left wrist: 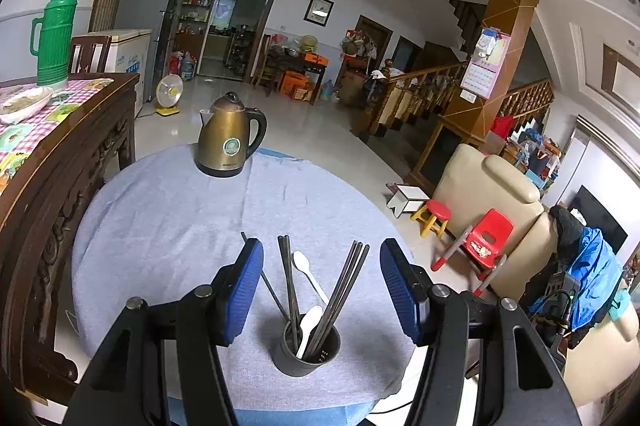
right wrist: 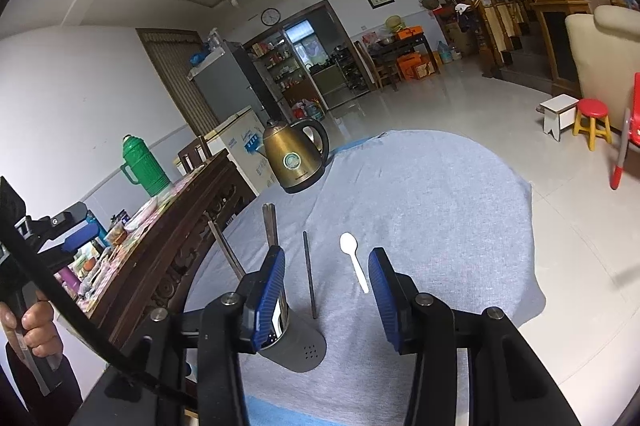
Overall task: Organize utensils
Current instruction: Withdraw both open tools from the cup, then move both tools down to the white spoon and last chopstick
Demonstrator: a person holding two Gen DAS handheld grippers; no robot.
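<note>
A dark grey utensil holder (left wrist: 306, 352) stands on the grey tablecloth (left wrist: 168, 209), with several dark chopsticks (left wrist: 344, 286) and a white spoon (left wrist: 309, 326) in it. My left gripper (left wrist: 322, 290) is open and empty, hovering above and just behind the holder. A second white spoon (right wrist: 354, 260) and a single dark chopstick (right wrist: 309, 274) lie loose on the cloth. My right gripper (right wrist: 326, 296) is open and empty above them, with the holder (right wrist: 294, 340) under its left finger. The loose spoon (left wrist: 308, 272) and chopstick (left wrist: 264, 276) also show in the left wrist view.
A brass electric kettle (left wrist: 230, 135) stands at the far side of the round table. A dark wooden table (left wrist: 60, 153) with a green thermos (left wrist: 52, 37) stands close on the left. A beige armchair (left wrist: 492, 193) and red child's chair (left wrist: 486, 240) are on the right.
</note>
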